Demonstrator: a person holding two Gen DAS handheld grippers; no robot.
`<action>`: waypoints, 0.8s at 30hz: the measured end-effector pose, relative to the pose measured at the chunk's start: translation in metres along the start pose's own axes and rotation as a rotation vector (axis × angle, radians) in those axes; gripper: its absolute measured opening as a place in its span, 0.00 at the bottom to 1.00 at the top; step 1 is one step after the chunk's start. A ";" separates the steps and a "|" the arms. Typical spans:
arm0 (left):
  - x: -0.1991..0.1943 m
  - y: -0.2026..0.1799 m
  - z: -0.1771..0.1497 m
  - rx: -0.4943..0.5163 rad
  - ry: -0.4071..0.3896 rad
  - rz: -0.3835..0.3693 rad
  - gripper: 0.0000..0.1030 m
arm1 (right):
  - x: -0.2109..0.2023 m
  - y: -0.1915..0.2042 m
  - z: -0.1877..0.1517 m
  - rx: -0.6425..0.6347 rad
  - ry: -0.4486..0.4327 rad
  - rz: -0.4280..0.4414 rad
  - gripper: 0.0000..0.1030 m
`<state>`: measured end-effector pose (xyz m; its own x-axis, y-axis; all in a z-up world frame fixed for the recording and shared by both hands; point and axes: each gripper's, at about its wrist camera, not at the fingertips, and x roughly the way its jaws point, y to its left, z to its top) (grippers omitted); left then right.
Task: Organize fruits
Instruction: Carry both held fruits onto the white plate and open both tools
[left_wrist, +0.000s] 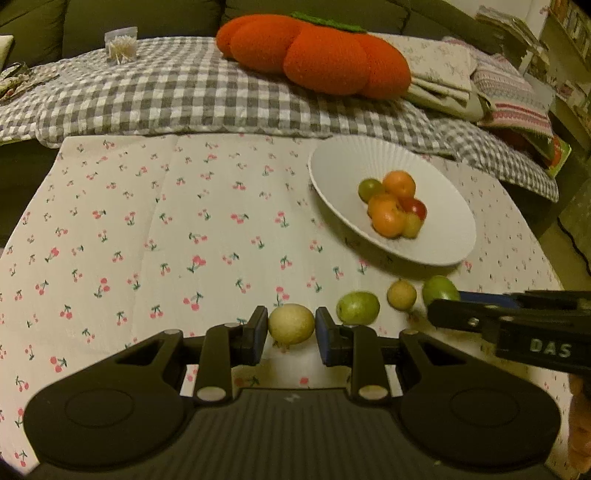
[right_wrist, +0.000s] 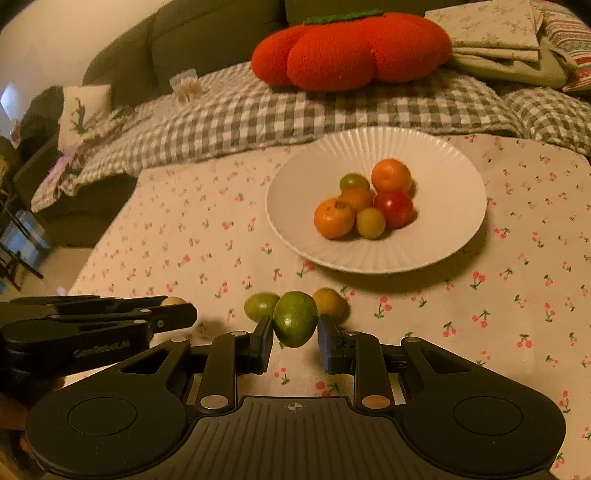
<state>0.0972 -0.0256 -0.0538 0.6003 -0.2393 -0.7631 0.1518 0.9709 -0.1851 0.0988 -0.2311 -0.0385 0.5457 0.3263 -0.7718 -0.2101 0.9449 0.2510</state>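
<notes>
A white ribbed plate (left_wrist: 436, 236) (right_wrist: 436, 243) on the cherry-print cloth holds several small fruits: orange, green, red and yellow. My left gripper (left_wrist: 291, 326) is shut on a pale yellow fruit (left_wrist: 291, 324) low over the cloth. My right gripper (right_wrist: 294, 330) is shut on a green fruit (right_wrist: 294, 323), which also shows in the left wrist view (left_wrist: 439, 290). A green fruit (left_wrist: 357, 307) (right_wrist: 260, 305) and a small yellow-brown fruit (left_wrist: 401, 294) (right_wrist: 328, 302) lie on the cloth between the grippers and the plate.
A big orange pumpkin-shaped cushion (left_wrist: 314, 55) (right_wrist: 351, 48) lies on a grey checked blanket (left_wrist: 166, 92) behind the table. Folded cloths (left_wrist: 443, 74) are at the back right. A box of toothpicks (left_wrist: 121, 46) stands at the back left.
</notes>
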 end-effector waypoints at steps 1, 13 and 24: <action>0.000 0.000 0.002 -0.005 -0.004 -0.003 0.25 | -0.003 -0.001 0.002 0.004 -0.006 0.001 0.24; -0.002 -0.003 0.030 -0.028 -0.161 -0.044 0.25 | -0.033 -0.034 0.031 0.073 -0.117 -0.049 0.24; 0.031 -0.029 0.050 0.018 -0.210 -0.148 0.25 | -0.017 -0.059 0.036 0.051 -0.140 -0.171 0.24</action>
<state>0.1509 -0.0611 -0.0412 0.7201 -0.3768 -0.5827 0.2635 0.9253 -0.2727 0.1312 -0.2911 -0.0193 0.6775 0.1585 -0.7182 -0.0655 0.9856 0.1558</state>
